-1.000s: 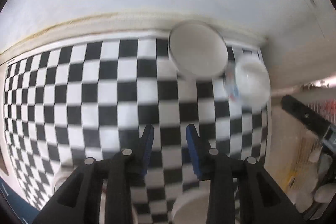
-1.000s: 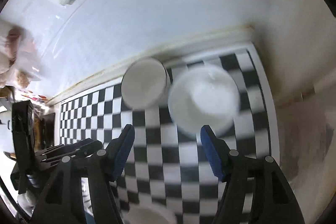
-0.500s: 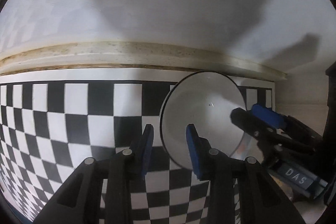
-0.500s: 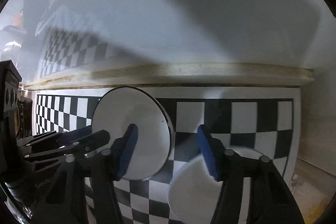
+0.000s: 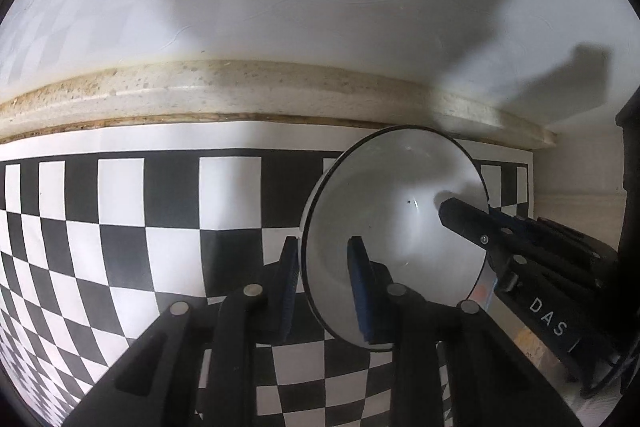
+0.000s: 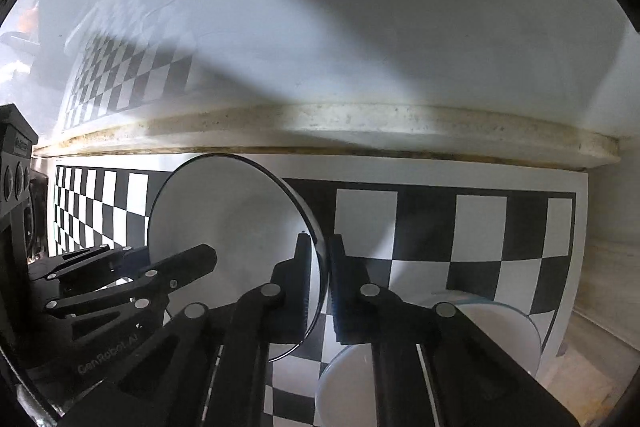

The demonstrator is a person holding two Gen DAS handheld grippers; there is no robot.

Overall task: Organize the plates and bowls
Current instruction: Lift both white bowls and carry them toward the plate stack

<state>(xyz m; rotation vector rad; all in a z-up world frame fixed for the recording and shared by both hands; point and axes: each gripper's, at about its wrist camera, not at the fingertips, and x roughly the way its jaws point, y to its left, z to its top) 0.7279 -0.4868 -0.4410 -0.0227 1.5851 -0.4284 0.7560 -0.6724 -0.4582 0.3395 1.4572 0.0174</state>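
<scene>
A white bowl with a thin dark rim [image 5: 396, 227] stands on the checkered mat near the back wall; it also shows in the right wrist view [image 6: 232, 227]. My left gripper [image 5: 324, 283] straddles its left rim, one finger inside and one outside, with a gap left. My right gripper [image 6: 320, 283] is closed onto its right rim, pads on either side of the wall. The right gripper's finger shows inside the bowl in the left wrist view [image 5: 472, 223]. The left gripper shows at the left of the right wrist view [image 6: 160, 275].
A second white dish [image 6: 400, 359] lies on the mat under my right gripper. The checkered mat [image 5: 120, 227] ends at a beige ledge [image 5: 240, 91] below the white wall. A black appliance [image 6: 14, 171] stands at the far left.
Both grippers moved in to the bowl. The right gripper narrowed from wide open onto the right rim. The left gripper now has the left rim between its fingers.
</scene>
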